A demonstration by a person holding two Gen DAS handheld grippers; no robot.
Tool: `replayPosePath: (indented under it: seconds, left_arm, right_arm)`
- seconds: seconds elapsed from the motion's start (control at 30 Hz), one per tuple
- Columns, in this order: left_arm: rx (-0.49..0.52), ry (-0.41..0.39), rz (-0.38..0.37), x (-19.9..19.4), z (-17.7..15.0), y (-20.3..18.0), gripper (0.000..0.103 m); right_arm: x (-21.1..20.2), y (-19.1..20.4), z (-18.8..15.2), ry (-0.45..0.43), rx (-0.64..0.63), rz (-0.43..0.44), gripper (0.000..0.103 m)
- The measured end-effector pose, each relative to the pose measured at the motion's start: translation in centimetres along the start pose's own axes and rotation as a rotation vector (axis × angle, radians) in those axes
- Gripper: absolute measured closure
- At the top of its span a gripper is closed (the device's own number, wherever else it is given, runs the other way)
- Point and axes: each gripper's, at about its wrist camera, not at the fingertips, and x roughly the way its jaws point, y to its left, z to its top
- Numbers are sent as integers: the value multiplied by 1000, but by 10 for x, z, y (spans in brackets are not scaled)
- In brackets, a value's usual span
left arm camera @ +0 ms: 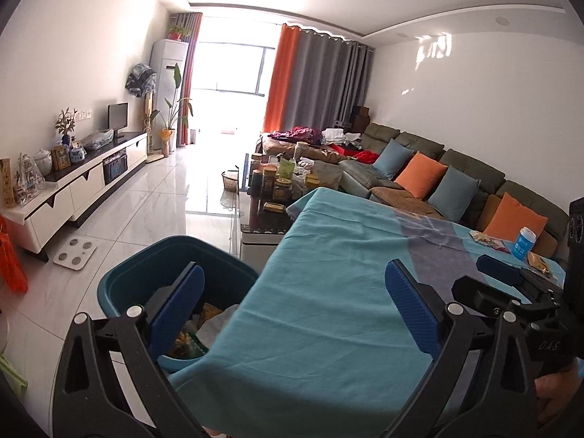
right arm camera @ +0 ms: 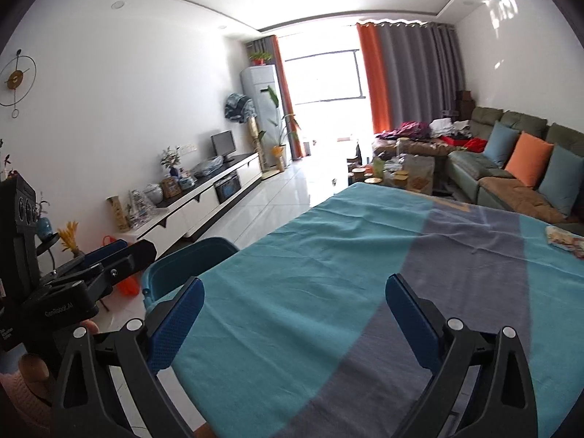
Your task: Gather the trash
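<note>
Both wrist cameras sit low and close over the near edge of the table point(left arm camera: 328, 292), facing down the room toward the window point(left arm camera: 233, 69) at twelve o'clock. The left wrist view stands further left, taking in the bin point(left arm camera: 146, 273) at seven o'clock and the other gripper at three o'clock. The right wrist view centres on the table point(right arm camera: 328, 273), catching the bin point(right arm camera: 186, 259) at nine o'clock; both share table, sofa point(right arm camera: 511, 168) and TV cabinet point(left arm camera: 91, 179).

A teal bin point(left arm camera: 153, 273) stands upright on the floor behind the left gripper's left jaw, beside the table edge, with wrappers point(left arm camera: 197, 332) inside. Far right of that gripper's right jaw, on the cloth, lie two snack wrappers point(left arm camera: 487, 239) and an upright blue cup point(left arm camera: 523, 242).
</note>
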Motion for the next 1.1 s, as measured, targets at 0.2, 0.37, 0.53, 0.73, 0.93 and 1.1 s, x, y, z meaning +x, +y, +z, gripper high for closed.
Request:
replayPosePath:
  seconds: [0.2,0.37,0.53,0.73,0.93,1.1]
  left_arm:
    - [42,-44,-42,6,-3,-52,6]
    - [86,-80,-53,8,-4,-83,6]
    - [128,-107,-55,7,-5,-106,6]
    - [154,-108,-59,8,-10,-123,6]
    - [153,-110,-61,7,-10,-123,6]
    - [162,-112,-62,4,-10,-124,6]
  right_arm:
    - [-40,-26,-17,-100,5,-151,7]
    - [-63,-39,-29,-153,-5,-250,7]
    - [-77,-51,-34,-191,12,-306,7]
    - [-84,-62,-36,-198,49,-347,7]
    - [-87,-70,-37,-192,73,-376,7]
    - [-92,-70,-36,-194,81,-393,7]
